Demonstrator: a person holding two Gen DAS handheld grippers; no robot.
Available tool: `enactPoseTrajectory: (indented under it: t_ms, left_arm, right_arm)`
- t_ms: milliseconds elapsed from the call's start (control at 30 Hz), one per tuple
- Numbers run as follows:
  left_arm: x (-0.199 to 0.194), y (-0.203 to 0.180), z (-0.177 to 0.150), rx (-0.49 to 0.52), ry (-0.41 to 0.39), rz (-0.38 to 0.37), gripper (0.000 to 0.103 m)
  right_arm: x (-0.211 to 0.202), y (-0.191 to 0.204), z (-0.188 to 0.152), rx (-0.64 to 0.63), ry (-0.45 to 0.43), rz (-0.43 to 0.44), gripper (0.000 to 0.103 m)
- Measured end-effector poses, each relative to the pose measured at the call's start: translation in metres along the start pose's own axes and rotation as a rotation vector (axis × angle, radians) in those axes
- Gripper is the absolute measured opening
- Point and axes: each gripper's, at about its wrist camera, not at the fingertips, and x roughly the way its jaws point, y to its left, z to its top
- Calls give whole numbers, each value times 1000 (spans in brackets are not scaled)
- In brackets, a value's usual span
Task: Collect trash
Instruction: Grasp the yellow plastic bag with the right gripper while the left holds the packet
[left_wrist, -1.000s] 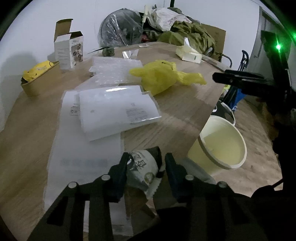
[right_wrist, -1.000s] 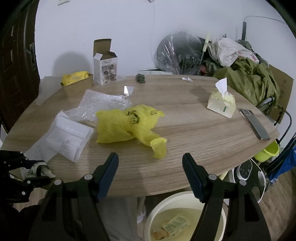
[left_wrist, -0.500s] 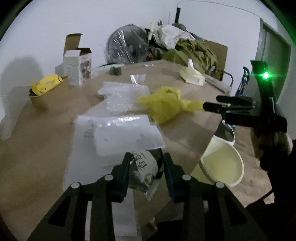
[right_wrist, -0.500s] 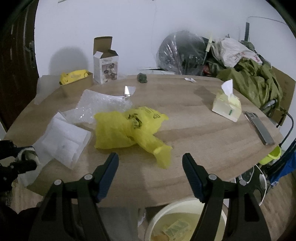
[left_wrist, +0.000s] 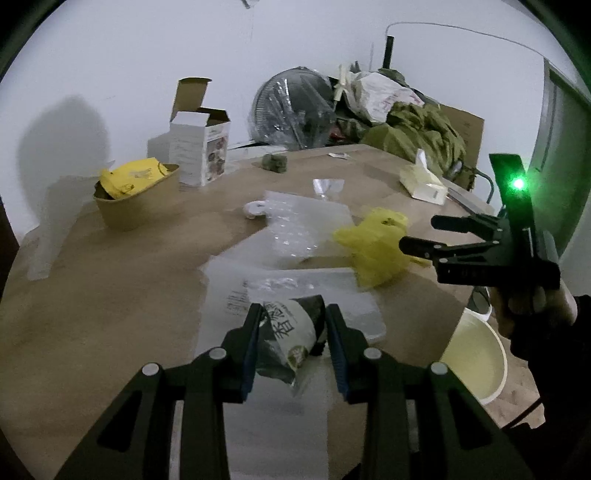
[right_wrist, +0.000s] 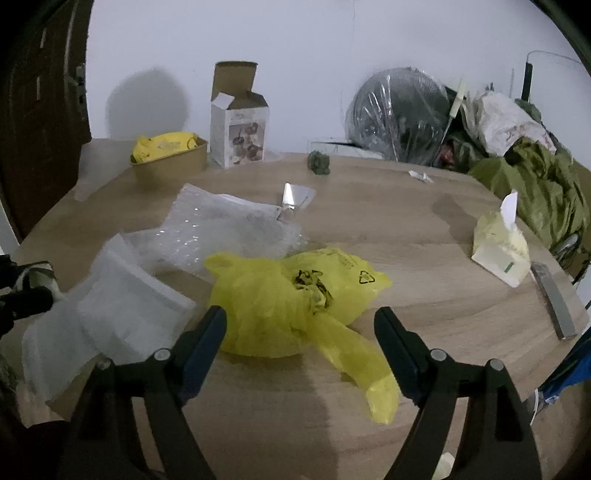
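The left hand-held gripper (left_wrist: 293, 334) is clamped on a dark printed wrapper (left_wrist: 290, 338) above white plastic mailers (left_wrist: 332, 291) on the wooden surface (left_wrist: 110, 295). The right hand-held gripper (right_wrist: 300, 326) gapes wide, its fingers either side of a crumpled yellow bag (right_wrist: 291, 295). Bubble wrap (right_wrist: 221, 229) lies just behind; a tissue pack (right_wrist: 500, 251) sits well apart.

Bare tabletop (right_wrist: 424, 236) beyond yellow bag (right_wrist: 295, 295)

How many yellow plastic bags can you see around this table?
2. One yellow bag lies crumpled on the table just ahead of the open right tongs. Another yellow bag sits stuffed in the brown paper bowl near the far edge. Others may be hidden.
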Motion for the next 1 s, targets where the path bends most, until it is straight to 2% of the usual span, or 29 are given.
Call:
enactPoseTrajectory:
  t_ms: [133, 433, 567, 700, 767, 833, 1000]
  left_arm:
    - [1, 4, 1, -10, -2, 7, 34]
    - [6, 7, 0, -25, 10, 3, 34]
    - [7, 8, 0, -24, 7, 2, 34]
    - [7, 10, 0, -27, 3, 2, 34]
    - [7, 9, 0, -26, 2, 2, 34]
    - [7, 9, 0, -25, 1, 2, 34]
    - [3, 6, 0, -16, -8, -1, 34]
  right_arm:
    - [12, 5, 7, -3, -6, 12, 85]
    - [37, 15, 2, -2, 59, 26, 85]
    - [42, 16, -2, -7, 66, -9, 86]
    - [43, 15, -4, 8, 71, 6, 85]
    - [42, 15, -5, 6, 71, 13, 78]
    - [42, 16, -5, 4, 78, 18, 61]
    - [37, 17, -8, 2, 70, 37, 43]
